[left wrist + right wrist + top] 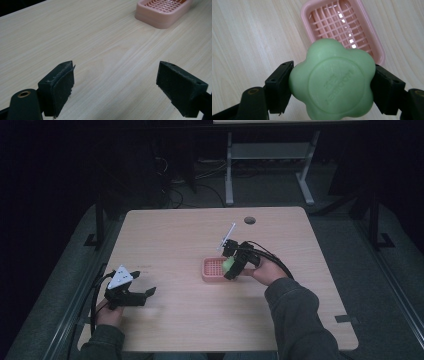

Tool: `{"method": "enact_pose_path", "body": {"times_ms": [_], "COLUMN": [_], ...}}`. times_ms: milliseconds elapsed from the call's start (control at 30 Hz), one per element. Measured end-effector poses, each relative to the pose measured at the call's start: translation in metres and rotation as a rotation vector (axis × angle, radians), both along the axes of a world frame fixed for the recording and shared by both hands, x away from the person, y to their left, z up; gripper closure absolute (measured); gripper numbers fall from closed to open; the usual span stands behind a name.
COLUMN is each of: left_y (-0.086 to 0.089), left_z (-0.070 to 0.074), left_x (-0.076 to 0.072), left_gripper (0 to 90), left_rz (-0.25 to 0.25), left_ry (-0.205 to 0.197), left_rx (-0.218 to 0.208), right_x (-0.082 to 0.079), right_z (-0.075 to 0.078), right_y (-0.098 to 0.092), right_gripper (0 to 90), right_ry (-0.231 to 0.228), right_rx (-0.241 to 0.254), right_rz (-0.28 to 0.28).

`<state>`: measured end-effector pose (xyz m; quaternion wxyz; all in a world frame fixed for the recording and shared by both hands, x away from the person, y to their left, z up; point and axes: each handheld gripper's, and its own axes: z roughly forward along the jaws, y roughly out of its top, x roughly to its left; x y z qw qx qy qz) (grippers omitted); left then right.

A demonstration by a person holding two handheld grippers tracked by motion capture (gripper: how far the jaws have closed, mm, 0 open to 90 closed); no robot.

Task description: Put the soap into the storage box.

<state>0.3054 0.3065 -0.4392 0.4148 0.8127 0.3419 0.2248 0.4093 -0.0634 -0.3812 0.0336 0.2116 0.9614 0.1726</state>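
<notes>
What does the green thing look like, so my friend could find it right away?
Start at the wooden table and find the pink slatted soap dish near its middle. Just above the dish, the right tongs pinch a pale green soap. It is the one flower-shaped thing, with rounded petals and a raised circle bearing letters too blurred to read.

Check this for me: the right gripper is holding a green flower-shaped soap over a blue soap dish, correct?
Not quite: the soap dish is pink, not blue, as the right gripper view shows. The rest stands: the right gripper holds the green flower-shaped soap between its jaws, over the dish.
</notes>
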Motion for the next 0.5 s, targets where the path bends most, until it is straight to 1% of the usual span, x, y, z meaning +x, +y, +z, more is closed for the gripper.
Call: {"method": "enact_pose_path", "body": {"times_ms": [67,167,267,400,500], "left_y": [0.0,0.0,0.0,0.0,0.0], "left_z": [0.0,0.0,0.0,0.0,0.0], "left_x": [0.0,0.0,0.0,0.0,0.0], "left_gripper": [14.4,14.4,14.4,14.4,14.4], "left_rz": [0.001,0.0,0.003,0.001,0.002], "left_ry": [0.0,0.001,-0.004,-0.006,-0.005], "left_rx": [-0.002,-0.001,-0.011,-0.009,-0.009], "right_x": [0.001,0.004,0.007,0.01,0.013], "right_z": [-0.001,-0.003,-0.005,-0.007,-0.006], "right_y": [0.002,0.005,0.007,0.01,0.012], "right_gripper": [26.2,26.2,26.2,26.1,26.1], "right_ry": [-0.001,0.003,0.01,0.016,0.017], "right_rx": [-0.004,0.006,0.0,-0.017,-0.017], "right_rz": [0.001,-0.001,-0.001,-0.003,-0.005]}}
